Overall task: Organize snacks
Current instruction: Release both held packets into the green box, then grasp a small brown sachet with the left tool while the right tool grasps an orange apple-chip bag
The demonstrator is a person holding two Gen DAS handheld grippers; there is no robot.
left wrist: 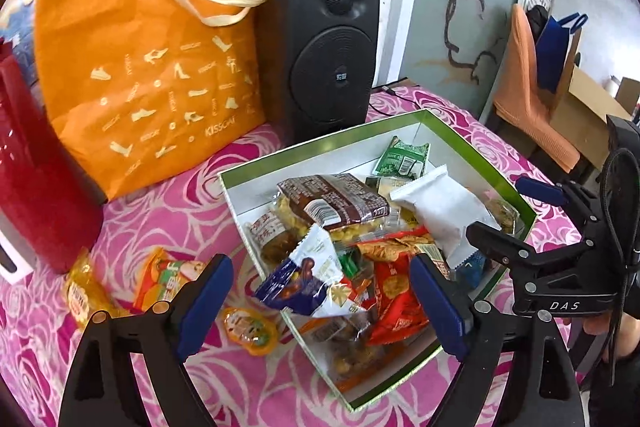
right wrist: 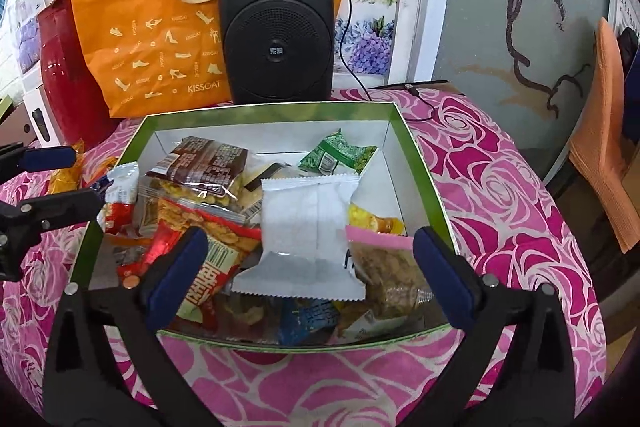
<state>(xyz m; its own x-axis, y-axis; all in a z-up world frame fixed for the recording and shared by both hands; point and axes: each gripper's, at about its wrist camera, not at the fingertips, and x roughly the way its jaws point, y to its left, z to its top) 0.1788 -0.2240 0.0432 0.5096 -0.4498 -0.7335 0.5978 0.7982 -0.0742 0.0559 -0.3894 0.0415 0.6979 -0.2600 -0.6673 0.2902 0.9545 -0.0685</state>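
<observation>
The box [right wrist: 424,163] stands on the pink cloth [right wrist: 500,195] and is already heaped with packets. Three snacks lie outside it to the left: a yellow packet [left wrist: 82,297], an orange packet [left wrist: 160,277] and a jelly cup [left wrist: 249,330]. The left gripper [left wrist: 320,303] is wide open and holds nothing; a blue packet [left wrist: 304,277] lies between its fingers, on the box's edge. The right gripper [right wrist: 308,277] is also wide open and empty, over the white packet [right wrist: 306,239]. These packets look light, soft and slippery, with crushable content, so I would pinch a sealed end gently. The cup seems stiffer; take it across the rim
</observation>
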